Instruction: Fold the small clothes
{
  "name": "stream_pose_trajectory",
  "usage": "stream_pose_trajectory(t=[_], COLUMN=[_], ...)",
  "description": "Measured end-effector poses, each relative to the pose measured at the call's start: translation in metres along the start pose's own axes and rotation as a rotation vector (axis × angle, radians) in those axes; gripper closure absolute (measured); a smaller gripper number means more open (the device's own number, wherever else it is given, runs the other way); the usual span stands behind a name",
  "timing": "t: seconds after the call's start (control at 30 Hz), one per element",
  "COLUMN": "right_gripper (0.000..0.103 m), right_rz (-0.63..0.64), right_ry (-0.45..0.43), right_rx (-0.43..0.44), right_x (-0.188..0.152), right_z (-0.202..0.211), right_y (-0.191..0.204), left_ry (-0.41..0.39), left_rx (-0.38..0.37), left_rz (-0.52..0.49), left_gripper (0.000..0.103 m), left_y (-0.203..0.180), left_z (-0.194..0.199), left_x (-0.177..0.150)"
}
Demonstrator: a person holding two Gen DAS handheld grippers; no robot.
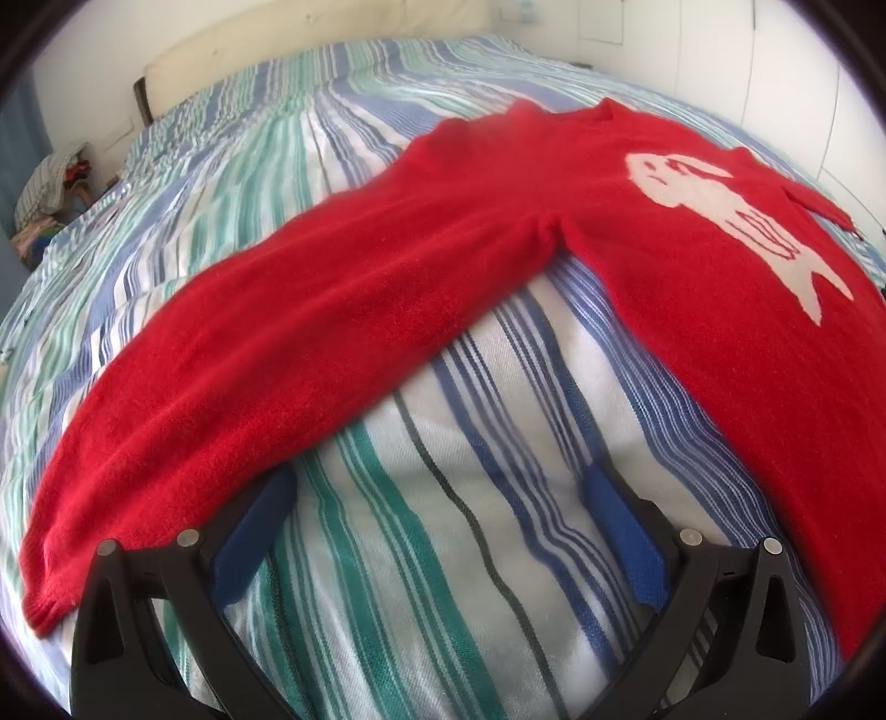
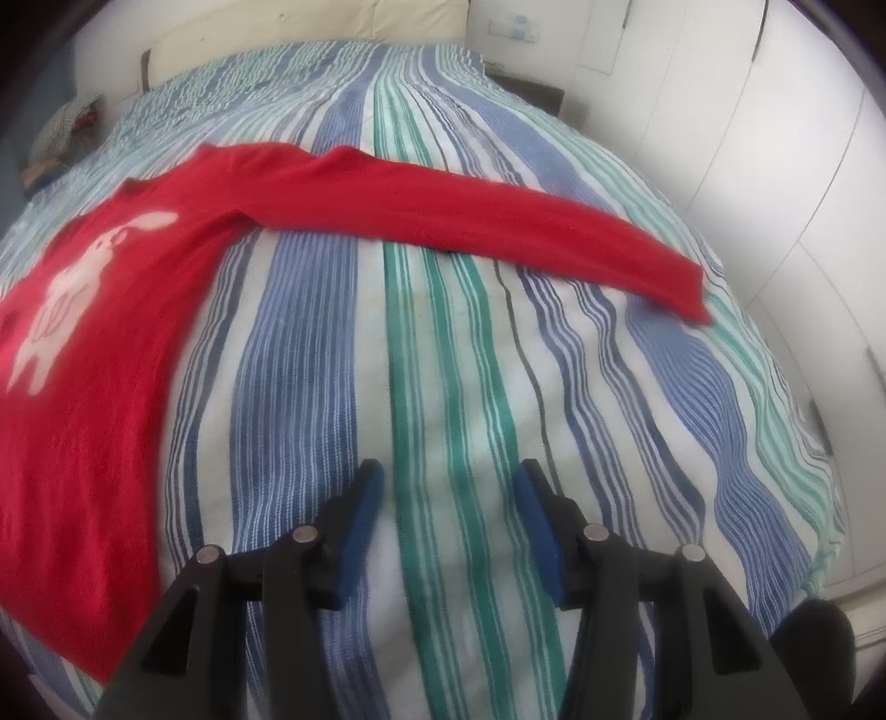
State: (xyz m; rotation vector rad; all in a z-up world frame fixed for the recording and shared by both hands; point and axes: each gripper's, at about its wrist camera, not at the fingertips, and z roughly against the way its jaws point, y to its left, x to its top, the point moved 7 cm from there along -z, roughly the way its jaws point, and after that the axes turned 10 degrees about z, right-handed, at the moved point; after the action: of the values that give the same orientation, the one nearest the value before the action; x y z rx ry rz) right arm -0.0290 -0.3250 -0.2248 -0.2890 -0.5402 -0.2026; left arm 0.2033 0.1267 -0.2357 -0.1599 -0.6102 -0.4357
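A red sweater [image 1: 692,288] with a white rabbit motif [image 1: 720,210] lies flat on the striped bed. Its left sleeve [image 1: 266,354] stretches out toward the left, the cuff [image 1: 39,603] near my left gripper. My left gripper [image 1: 443,498] is open and empty, hovering just below that sleeve. In the right wrist view the sweater body [image 2: 72,399] lies at the left and its other sleeve [image 2: 498,216] reaches right to a cuff [image 2: 692,293]. My right gripper [image 2: 448,487] is open and empty over bare bedspread, below that sleeve.
The bed has a blue, green and white striped cover [image 2: 443,360]. A cream headboard [image 1: 310,44] stands at the far end. A pile of clothes [image 1: 50,188] sits beside the bed at the left. White wardrobe doors [image 2: 775,166] line the right side.
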Motion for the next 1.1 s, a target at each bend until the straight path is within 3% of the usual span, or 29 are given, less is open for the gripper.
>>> stream_pose_trajectory(t=[0.77, 1.1], right_gripper=[0.052, 0.049], right_rz=[-0.188, -0.188], right_ry=[-0.141, -0.173], right_rx=[0.118, 0.137], right_x=[-0.002, 0.001], right_z=[0.011, 0.015], right_y=[-0.027, -0.025], left_ry=[-0.006, -0.001], left_rx=[-0.001, -0.021], left_rz=[0.0, 0.024], left_gripper=[0.0, 0.0], left_y=[0.0, 0.002], left_z=[0.0, 0.0], left_x=[-0.001, 0.002])
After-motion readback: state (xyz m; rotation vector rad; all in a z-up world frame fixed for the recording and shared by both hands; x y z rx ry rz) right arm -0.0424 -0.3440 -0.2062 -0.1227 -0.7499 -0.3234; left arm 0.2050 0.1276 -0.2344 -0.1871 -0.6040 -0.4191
